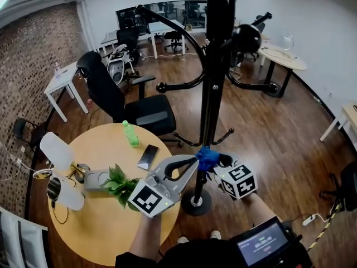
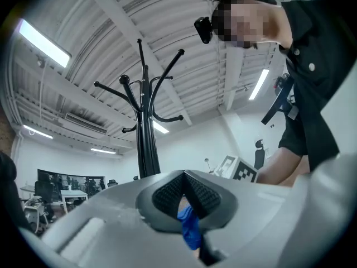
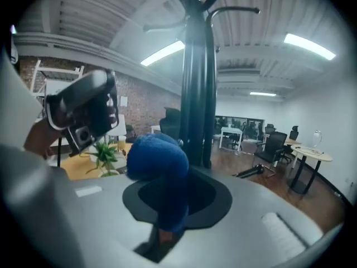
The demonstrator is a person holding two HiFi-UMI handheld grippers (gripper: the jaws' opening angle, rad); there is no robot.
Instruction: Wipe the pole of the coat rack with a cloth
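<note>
Head view: pole (image 1: 211,94) runs near-vertical down frame centre to its base (image 1: 196,204) on the floor, right of the round worktop (image 1: 106,233). Cloth (image 1: 207,157) is bunched against the pole low down, a little above the base. Left gripper (image 1: 195,162) comes in from lower left, right gripper (image 1: 218,162) from lower right. Both sets of tips meet at the cloth, one on each side of the pole.

Left gripper view: left gripper (image 2: 184,190) fingers clenched, pads meeting, with a thin blue strip of cloth (image 2: 191,230) pinched between them. Pole (image 2: 146,149) stands upright just beyond the tips, left of centre, hooks fanning out at the top.

Right gripper view: right gripper (image 3: 170,202) fingers clamped on the main wad of cloth (image 3: 157,158), which bulges over the tips at centre-left. Pole (image 3: 196,94) is directly behind the wad, touching or very nearly; can't tell which.

My read: the pole's long axis is vertical and the cloth sits near the bottom, so nearly all the length to wipe lies above the fingers. The right gripper carries the bulk and is nearer the pole, so I'd expect it to lead, travelling up along the axis with the wad pressed on. Risk: the left's thin pinch slips out.
</note>
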